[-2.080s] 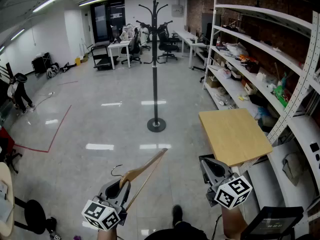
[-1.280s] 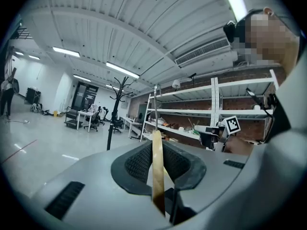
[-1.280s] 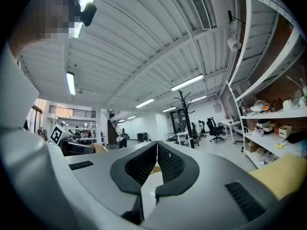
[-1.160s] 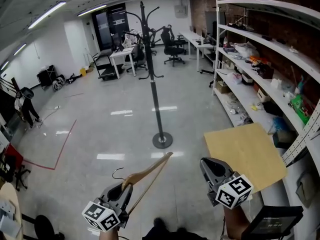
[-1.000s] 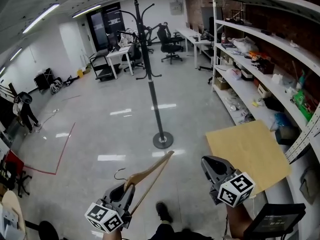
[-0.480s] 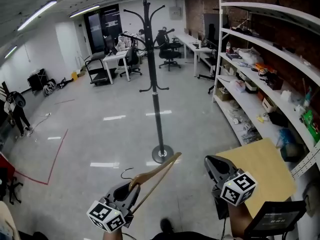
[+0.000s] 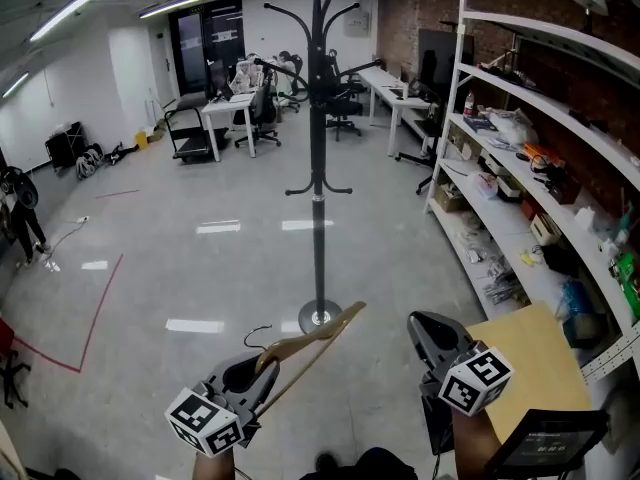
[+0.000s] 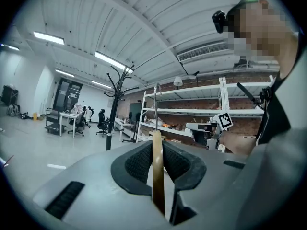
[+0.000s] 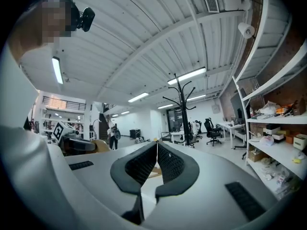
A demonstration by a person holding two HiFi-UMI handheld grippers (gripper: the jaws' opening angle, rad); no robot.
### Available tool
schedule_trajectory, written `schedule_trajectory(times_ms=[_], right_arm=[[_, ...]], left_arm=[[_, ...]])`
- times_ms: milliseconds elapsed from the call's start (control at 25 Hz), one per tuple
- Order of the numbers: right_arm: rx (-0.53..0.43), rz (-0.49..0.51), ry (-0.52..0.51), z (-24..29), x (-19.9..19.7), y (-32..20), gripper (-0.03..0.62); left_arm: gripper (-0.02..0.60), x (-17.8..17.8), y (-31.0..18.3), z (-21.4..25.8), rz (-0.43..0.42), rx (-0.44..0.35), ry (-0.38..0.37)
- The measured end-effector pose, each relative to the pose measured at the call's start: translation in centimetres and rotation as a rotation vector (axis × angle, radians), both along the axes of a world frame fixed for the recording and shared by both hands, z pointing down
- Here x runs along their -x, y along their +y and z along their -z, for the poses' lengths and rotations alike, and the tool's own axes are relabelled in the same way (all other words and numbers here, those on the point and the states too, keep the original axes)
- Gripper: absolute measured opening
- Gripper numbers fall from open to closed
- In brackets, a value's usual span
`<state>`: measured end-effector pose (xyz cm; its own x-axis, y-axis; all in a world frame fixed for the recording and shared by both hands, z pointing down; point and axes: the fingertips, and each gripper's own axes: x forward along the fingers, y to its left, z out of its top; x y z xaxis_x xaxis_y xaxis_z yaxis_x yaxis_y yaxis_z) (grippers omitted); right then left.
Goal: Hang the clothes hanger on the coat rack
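A tall black coat rack (image 7: 319,148) stands on the grey floor straight ahead; its round base (image 7: 320,317) sits just beyond the hanger's far tip. The wooden clothes hanger (image 7: 305,343) with its dark wire hook (image 7: 258,335) slants up to the right out of my left gripper (image 7: 252,375), which is shut on the wood. In the left gripper view the hanger's edge (image 8: 157,169) stands clamped between the jaws, with the coat rack (image 8: 113,110) far off to the left. My right gripper (image 7: 432,337) is shut and holds nothing; its own view shows the coat rack (image 9: 182,108) beyond the jaws.
White shelving (image 7: 545,128) loaded with clutter lines the brick wall on the right. A light wooden tabletop (image 7: 532,353) lies at lower right. Desks and office chairs (image 7: 255,98) stand at the far end. Red tape (image 7: 85,333) marks the floor at left.
The view has moved closer to the coat rack, which now stands taller and nearer the centre. Both grippers keep their hold and posture; the hanger's tip now reaches the rack's base in the picture.
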<state>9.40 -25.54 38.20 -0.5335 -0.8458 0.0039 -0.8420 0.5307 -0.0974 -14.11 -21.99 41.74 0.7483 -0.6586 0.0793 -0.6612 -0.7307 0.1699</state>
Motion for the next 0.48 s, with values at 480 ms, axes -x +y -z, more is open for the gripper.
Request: schedule_trajectory(times_ms=[480], right_arm=[[0.019, -0.002, -0.036, -1.7, -2.5, -12.4, 0.008]], left_arm=[[0.051, -3.1, -12.7, -0.2, -0.032, 0.014, -0.015]])
